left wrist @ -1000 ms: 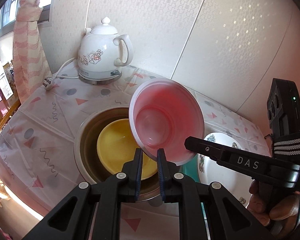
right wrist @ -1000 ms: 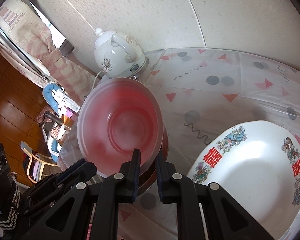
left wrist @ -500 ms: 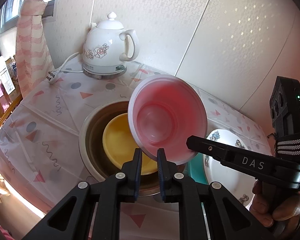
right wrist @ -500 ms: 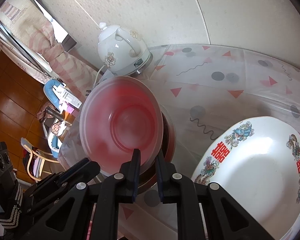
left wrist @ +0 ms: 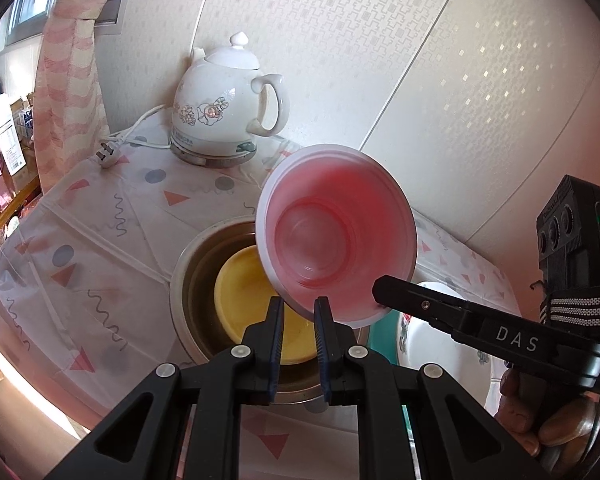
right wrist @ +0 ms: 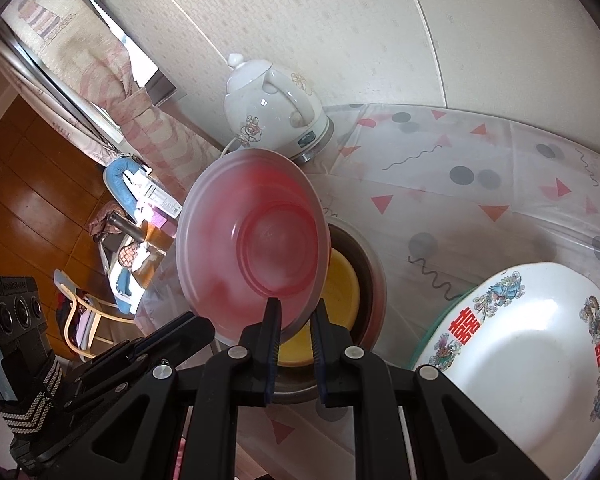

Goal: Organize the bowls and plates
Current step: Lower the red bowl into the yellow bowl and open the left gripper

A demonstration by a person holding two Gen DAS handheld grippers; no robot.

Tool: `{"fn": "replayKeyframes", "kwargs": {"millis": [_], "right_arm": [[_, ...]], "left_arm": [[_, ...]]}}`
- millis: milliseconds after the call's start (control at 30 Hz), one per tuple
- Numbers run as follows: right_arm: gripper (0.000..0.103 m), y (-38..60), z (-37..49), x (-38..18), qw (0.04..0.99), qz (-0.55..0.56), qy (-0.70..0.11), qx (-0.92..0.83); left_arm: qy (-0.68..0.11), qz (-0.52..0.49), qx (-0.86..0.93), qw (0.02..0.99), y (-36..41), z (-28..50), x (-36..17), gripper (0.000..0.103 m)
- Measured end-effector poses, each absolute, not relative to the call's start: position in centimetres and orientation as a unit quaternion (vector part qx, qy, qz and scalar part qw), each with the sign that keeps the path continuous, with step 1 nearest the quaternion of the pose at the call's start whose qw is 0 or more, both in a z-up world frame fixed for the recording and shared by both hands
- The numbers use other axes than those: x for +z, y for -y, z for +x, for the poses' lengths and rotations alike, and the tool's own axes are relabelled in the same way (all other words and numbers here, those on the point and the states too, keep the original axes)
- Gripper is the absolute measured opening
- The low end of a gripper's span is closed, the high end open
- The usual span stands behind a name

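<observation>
Pink bowl (left wrist: 336, 240), yellow bowl (left wrist: 244, 292) (floral white kettle (left wrist: 224, 108)).

Left gripper (left wrist: 299, 309) pinching tilted pink bowl (left wrist: 336, 236) above yellow bowl (left wrist: 256, 296), kettle (left wrist: 228, 108) behind

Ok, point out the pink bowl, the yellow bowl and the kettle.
pink bowl (left wrist: 340, 236): left wrist view, on its inner base.
yellow bowl (left wrist: 240, 292): left wrist view, on its inside, left of the pink bowl.
kettle (right wrist: 260, 120): right wrist view, on its white body.
</observation>
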State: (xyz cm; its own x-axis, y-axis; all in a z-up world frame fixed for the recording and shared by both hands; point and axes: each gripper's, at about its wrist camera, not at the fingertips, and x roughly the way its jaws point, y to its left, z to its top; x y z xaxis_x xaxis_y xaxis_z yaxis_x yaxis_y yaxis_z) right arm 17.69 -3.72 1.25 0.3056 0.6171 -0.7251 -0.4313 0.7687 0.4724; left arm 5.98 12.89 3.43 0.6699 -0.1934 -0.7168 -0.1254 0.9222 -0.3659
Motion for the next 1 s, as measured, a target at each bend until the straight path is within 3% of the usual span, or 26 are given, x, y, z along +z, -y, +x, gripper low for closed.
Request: {"fn": "replayKeyframes", "kwargs": {"millis": [533,600,1000], "right_arm": [[0.017,2.5,17.9,-2.6,0.776,0.081,-0.541,0.314],[0.023,2.8,18.1,-3.0,0.777,0.082,-0.544,0.304],[0.023,2.5,18.8,-3.1,0.802,0.047,-0.525,0.28]], "left_arm": [[-0.46,-0.212,0.001,0.862,-13.8,6.0,-0.4,0.014],[-0.464,-0.213,0.003,0.86,-13.8,6.1,-0.7,0.014],[-0.468,-0.208,0.02,0.859,-14.5,6.7,-1.6,0.014]]}}
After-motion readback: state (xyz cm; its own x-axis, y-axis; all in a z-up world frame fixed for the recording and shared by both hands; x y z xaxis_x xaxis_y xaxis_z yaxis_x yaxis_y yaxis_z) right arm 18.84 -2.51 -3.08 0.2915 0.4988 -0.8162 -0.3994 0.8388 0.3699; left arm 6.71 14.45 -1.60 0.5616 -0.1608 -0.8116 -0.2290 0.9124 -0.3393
